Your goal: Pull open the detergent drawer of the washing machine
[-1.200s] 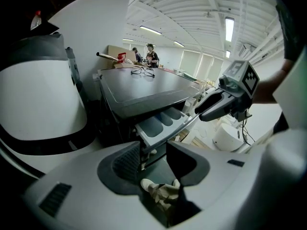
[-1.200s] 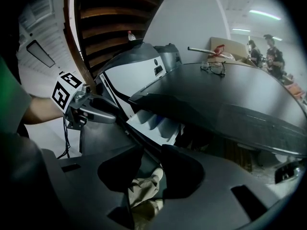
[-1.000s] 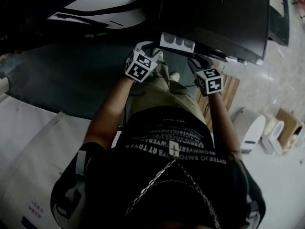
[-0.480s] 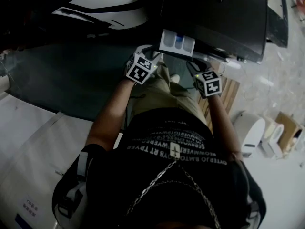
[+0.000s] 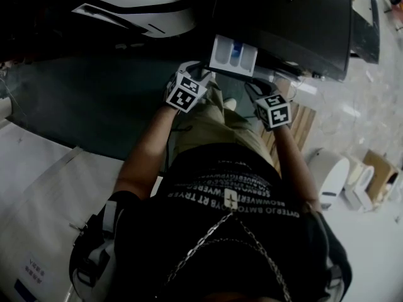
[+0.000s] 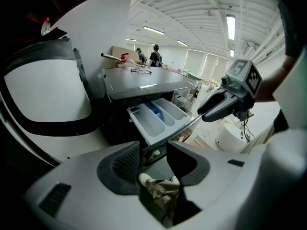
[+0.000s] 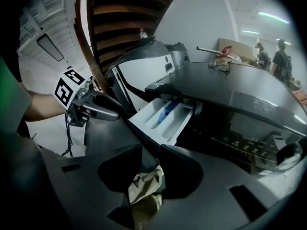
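**Head view:** The detergent drawer [image 5: 233,54] projects from the front of the dark washing machine [image 5: 296,17]. The left gripper [image 5: 196,69] and the right gripper [image 5: 258,88] sit just below it, one at each side. Jaw state is not readable here.

**Left gripper view:** The jaws stand moderately apart with nothing held. The drawer's compartments and blue insert [image 6: 155,109] lie ahead.

**Right gripper view:** The jaws are likewise parted and empty. Only this view shows the control panel [image 7: 240,143] beside the drawer.
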`<action>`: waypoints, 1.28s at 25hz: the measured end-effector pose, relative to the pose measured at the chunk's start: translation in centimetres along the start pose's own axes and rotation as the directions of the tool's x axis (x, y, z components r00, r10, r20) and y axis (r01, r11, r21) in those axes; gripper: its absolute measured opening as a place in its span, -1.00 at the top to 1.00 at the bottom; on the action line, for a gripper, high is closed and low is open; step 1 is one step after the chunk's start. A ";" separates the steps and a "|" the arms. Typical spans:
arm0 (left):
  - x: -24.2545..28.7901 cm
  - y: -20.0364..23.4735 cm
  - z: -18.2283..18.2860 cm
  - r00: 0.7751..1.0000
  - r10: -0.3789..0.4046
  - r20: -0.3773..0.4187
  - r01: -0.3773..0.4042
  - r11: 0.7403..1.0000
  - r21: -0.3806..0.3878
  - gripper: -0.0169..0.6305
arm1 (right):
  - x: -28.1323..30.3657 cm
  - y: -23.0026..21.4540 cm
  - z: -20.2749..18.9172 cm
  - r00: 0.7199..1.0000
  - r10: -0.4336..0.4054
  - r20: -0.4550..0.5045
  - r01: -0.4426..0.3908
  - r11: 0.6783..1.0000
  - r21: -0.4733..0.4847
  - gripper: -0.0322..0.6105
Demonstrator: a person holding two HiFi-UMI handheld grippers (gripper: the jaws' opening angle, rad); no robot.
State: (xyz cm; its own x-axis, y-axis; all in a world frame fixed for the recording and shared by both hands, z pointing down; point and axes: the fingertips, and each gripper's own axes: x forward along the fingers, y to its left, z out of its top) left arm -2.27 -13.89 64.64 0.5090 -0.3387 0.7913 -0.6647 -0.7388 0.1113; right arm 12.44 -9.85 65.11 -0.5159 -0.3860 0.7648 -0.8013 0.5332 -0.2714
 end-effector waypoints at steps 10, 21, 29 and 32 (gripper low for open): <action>-0.3 -0.3 -0.7 1.000 -0.021 -0.012 0.021 1.000 -0.017 0.47 | -0.8 -0.1 -0.3 1.000 0.000 -0.031 0.000 1.000 0.012 0.54; -9.7 -2.3 7.2 0.958 0.031 0.286 -0.040 0.999 0.027 0.70 | -11.9 2.0 9.9 0.928 -0.070 0.365 0.090 0.995 -0.040 0.89; -20.1 -3.5 16.6 0.827 0.123 0.548 -0.165 0.986 0.027 0.94 | -19.1 5.6 16.3 0.842 -0.081 0.533 0.157 0.983 -0.098 0.89; -22.7 -3.8 18.1 0.795 0.142 0.590 -0.186 0.982 0.014 0.93 | -21.5 6.5 17.4 0.813 -0.080 0.577 0.163 0.982 -0.094 0.89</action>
State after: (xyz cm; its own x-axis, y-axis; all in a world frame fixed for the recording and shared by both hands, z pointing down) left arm -1.41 -13.90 35.39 0.6328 -0.7179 0.2900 -0.7400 -0.6710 -0.0466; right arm 13.04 -11.19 36.68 -0.5302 -0.7907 0.3062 -0.8427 0.5313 -0.0871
